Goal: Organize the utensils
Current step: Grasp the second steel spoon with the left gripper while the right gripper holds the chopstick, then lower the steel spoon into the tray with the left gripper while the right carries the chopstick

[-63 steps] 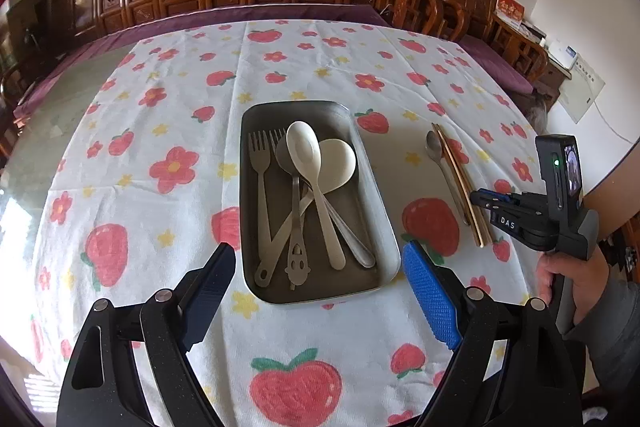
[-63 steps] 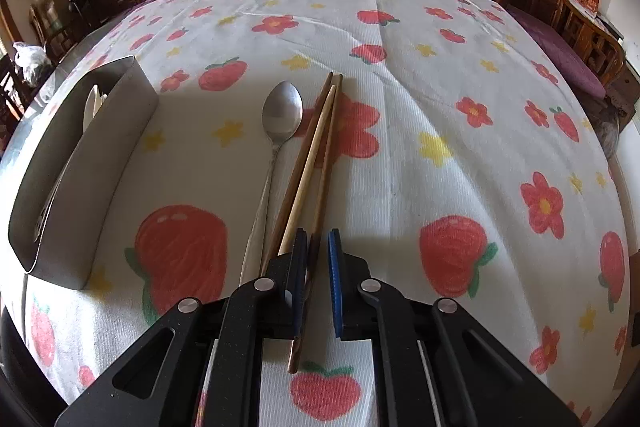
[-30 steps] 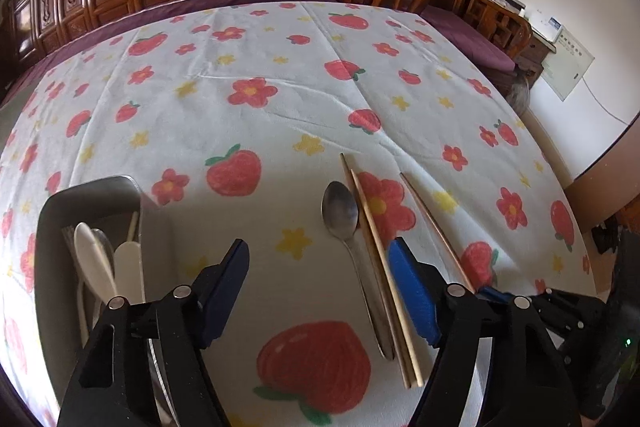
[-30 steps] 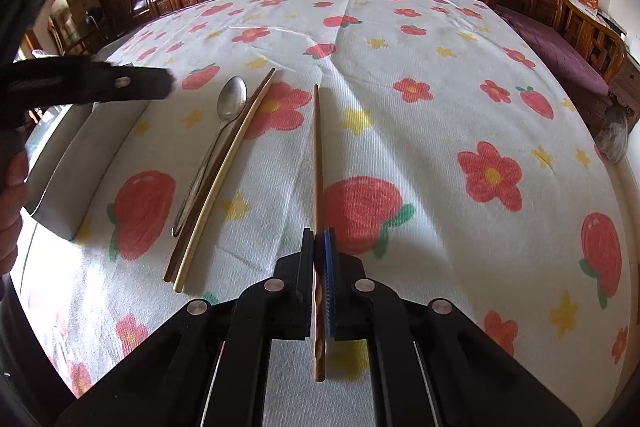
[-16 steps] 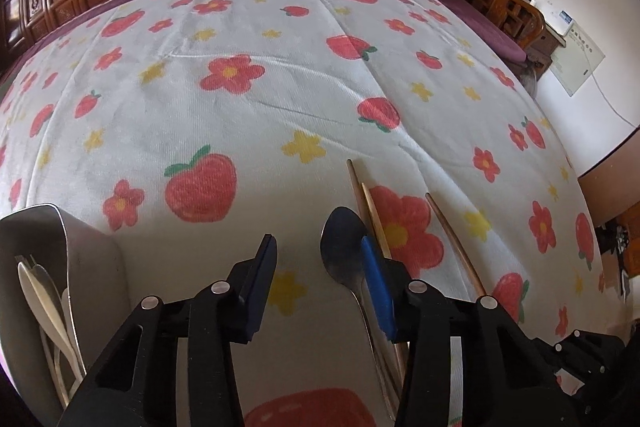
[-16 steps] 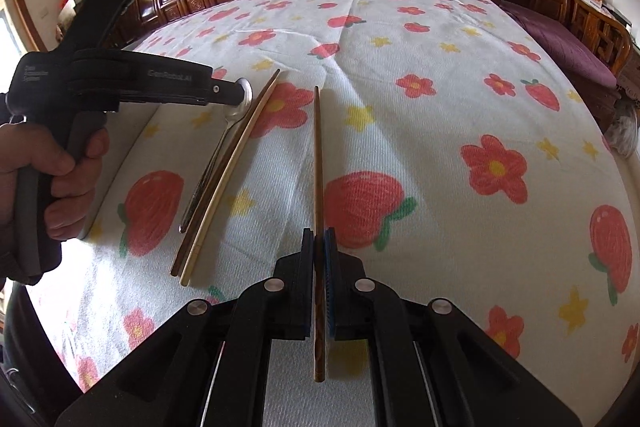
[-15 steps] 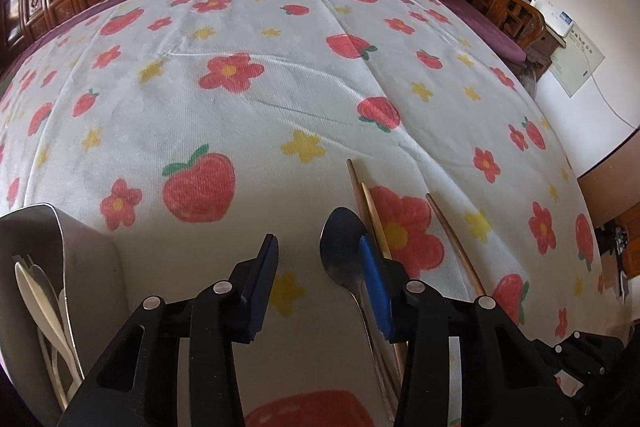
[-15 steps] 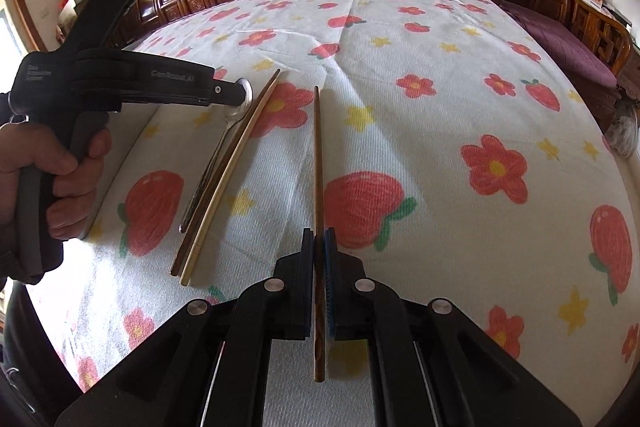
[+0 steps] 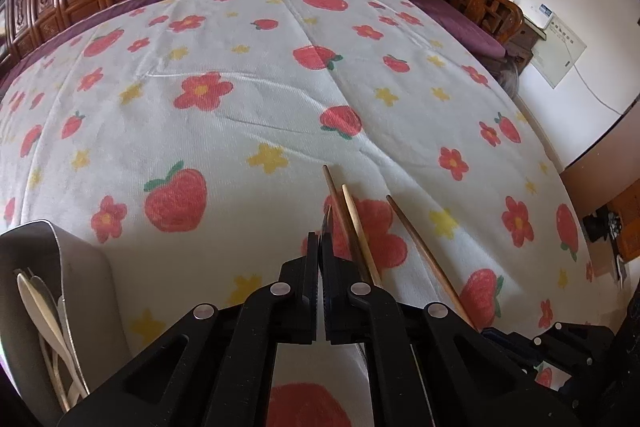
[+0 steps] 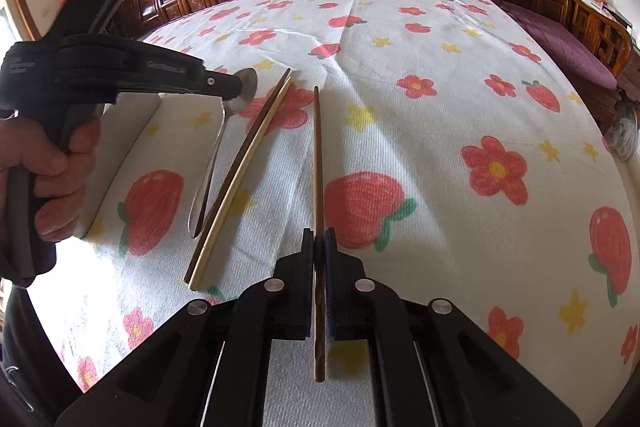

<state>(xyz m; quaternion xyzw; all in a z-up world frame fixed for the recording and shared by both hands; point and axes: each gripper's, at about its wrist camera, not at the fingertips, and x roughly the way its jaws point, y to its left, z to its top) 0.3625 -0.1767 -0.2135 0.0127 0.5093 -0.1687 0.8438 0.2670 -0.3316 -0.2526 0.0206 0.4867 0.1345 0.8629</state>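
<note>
okay, my right gripper [image 10: 319, 247] is clamped on one dark chopstick [image 10: 317, 163], its tip low over the cloth. my left gripper [image 9: 320, 247] pinches the metal spoon [image 10: 224, 131] at its bowl (handle drooping). lift level, clear the two chopsticks [image 10: 240, 167] beside it, then swing toward the tray [image 9: 76, 267] on my left.

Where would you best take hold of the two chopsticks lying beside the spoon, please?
Grip the pair of chopsticks near their near ends, past the tip of the spoon, where both lie touching. Come straight down, jaws astride them: they lie flat on the tablecloth, so a side approach likely fails.
</note>
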